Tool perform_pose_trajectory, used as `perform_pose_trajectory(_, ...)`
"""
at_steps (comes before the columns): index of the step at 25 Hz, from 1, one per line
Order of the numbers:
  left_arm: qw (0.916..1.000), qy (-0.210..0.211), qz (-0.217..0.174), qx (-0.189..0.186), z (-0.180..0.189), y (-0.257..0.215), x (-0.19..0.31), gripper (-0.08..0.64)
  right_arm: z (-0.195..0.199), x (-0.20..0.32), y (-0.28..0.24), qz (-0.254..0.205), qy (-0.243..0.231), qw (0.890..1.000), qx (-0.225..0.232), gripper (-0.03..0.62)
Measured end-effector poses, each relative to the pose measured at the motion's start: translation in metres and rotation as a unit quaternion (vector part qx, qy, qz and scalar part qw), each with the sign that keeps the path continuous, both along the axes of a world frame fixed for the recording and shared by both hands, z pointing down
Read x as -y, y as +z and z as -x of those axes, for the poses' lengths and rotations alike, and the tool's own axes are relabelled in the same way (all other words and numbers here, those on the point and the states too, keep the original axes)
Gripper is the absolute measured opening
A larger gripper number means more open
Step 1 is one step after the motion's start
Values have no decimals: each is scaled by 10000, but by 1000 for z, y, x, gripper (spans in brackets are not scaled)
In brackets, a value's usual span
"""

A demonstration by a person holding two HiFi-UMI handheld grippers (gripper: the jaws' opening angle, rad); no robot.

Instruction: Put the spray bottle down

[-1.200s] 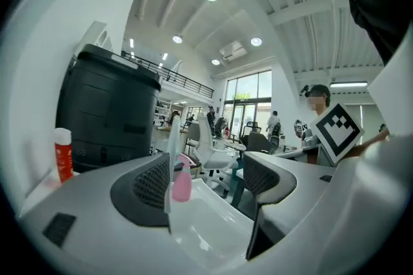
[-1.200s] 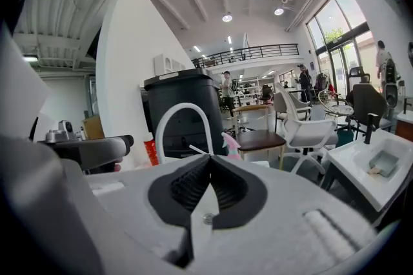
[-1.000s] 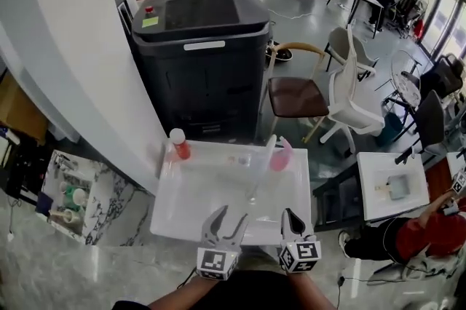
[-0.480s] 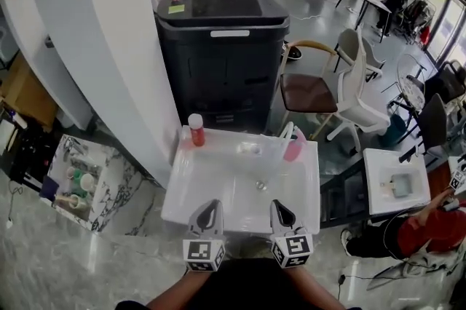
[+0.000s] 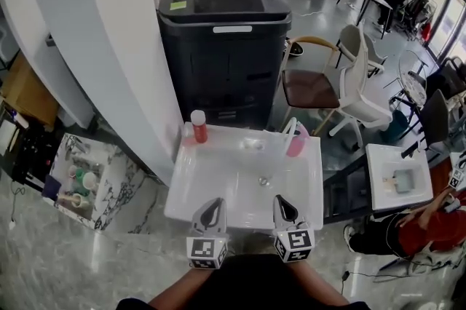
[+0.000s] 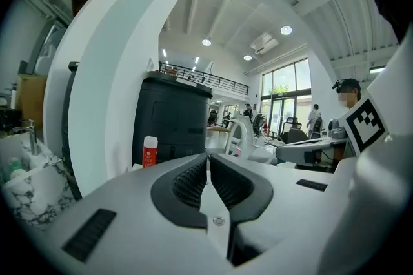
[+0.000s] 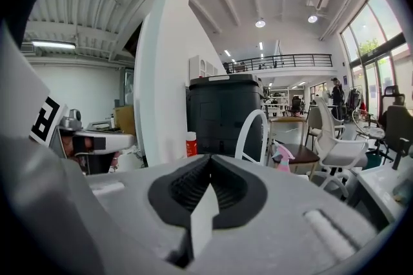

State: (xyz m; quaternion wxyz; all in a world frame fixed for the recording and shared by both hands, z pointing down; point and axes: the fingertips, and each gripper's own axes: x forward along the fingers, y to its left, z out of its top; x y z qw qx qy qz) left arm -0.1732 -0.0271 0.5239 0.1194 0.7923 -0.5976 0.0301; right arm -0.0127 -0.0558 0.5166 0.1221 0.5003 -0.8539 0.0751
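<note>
The pink spray bottle [image 5: 296, 141] stands upright on the back right rim of the white basin [image 5: 218, 192], beside the white arched faucet [image 5: 289, 128]; neither gripper touches it. It also shows in the right gripper view as the pink spray bottle [image 7: 281, 156], small and far ahead. My left gripper [image 5: 212, 212] and right gripper [image 5: 284, 208] hover side by side over the basin's near edge. Both are shut with nothing between the jaws, as the left gripper [image 6: 208, 157] and right gripper [image 7: 210, 157] show in their own views.
A red bottle with a white cap [image 5: 198, 126] stands on the basin's back left corner. Behind the basin is a large black machine [image 5: 222, 39], with a white curved wall [image 5: 109, 46] to the left. A brown chair [image 5: 309, 92] and a white chair [image 5: 360, 86] stand right. A person in red [image 5: 429, 228] sits far right.
The left gripper's jaws, open a second ago, have closed on nothing. Both grippers have drawn back toward the basin's near edge and have held still over the last half second.
</note>
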Motion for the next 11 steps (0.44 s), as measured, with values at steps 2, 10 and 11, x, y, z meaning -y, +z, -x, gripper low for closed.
perform_pose_trajectory(2, 10000, 68, 5, -26, -3, -1, 2, 33, -1, 0, -2, -21, 24, 10000, 14, -3)
perform_pose_trajectory(10, 9992, 354, -10, -204, -21, 1, 3, 32, -7, 1, -2, -13, 37, 10000, 81, -3)
perform_pose_trajectory(11, 9991, 370, 10, -212, -23, 2, 3, 32, -8, 1, -1, -6, 34, 10000, 87, -3)
